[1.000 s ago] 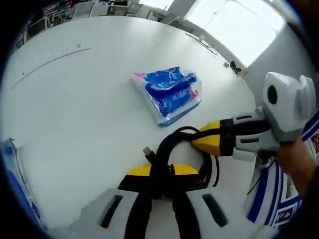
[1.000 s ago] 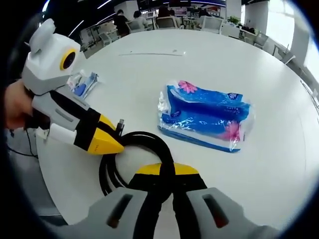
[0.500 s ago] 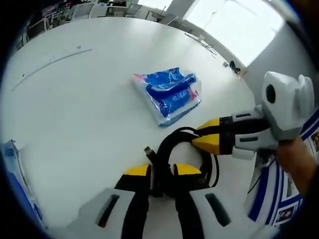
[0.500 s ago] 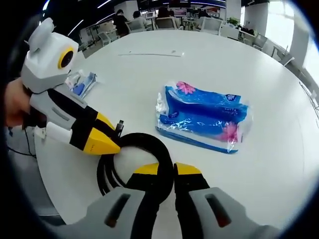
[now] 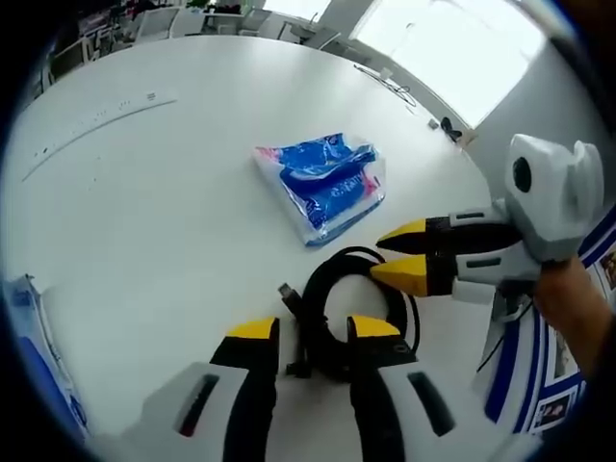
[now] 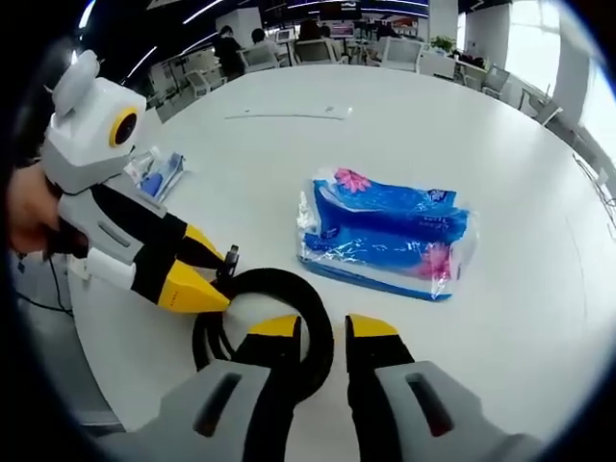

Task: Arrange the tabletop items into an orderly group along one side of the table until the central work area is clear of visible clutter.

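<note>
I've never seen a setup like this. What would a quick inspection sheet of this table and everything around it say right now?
Surface: white round table, mostly bare.
Job's things: coiled black cable near the edge; blue tissue pack beyond it; small blue packet farther along the edge.
Clutter: long thin strip lying on the far side of the table.
Grippers: left claw open, jaws astride the coil; right claw open, jaws either side of the coil's rim. Each is held in a person's hand.
Cables: the coil, with a plug end sticking out.
Surroundings: office chairs and desks behind the table; bright windows to one side.
</note>
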